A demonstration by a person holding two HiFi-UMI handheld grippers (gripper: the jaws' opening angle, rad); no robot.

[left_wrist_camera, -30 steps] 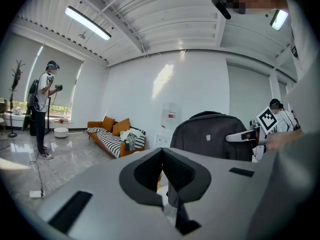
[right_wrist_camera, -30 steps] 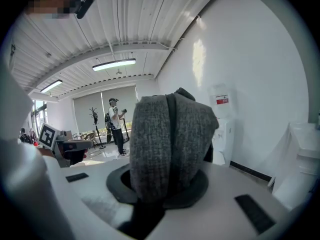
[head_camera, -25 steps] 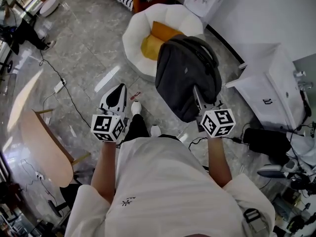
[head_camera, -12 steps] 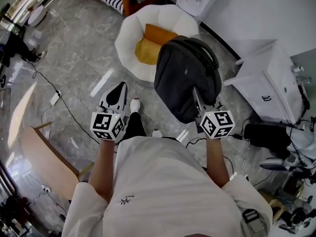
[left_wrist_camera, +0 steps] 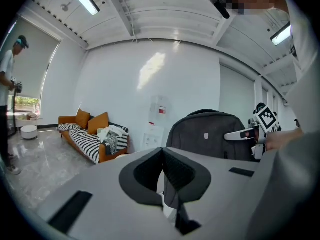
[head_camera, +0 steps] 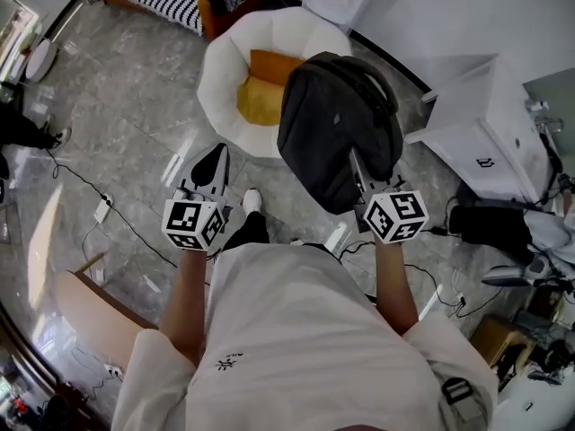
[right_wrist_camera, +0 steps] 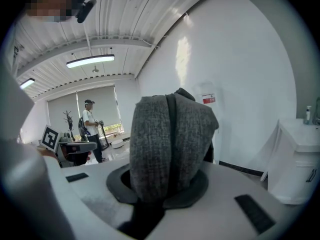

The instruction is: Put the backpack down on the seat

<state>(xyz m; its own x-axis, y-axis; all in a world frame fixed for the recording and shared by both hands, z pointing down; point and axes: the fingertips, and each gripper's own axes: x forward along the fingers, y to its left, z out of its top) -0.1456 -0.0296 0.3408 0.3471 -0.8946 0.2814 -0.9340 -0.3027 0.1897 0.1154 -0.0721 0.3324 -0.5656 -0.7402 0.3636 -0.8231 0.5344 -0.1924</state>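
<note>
Presently the right tongs are clamping the backpack, which is hanging airborne near the seat rim. The left tongs are riding closed, empty. Set-down is not yet done.

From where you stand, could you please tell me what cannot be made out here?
Seat: head view, its right part is hidden behind the backpack.
Which part of the backpack the right gripper clamps: right gripper view, fabric too close.
Person at the window: left gripper view, partly cut off by the left edge.

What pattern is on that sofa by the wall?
Black-and-white stripes cover the sofa; the left gripper view shows it best.
</note>
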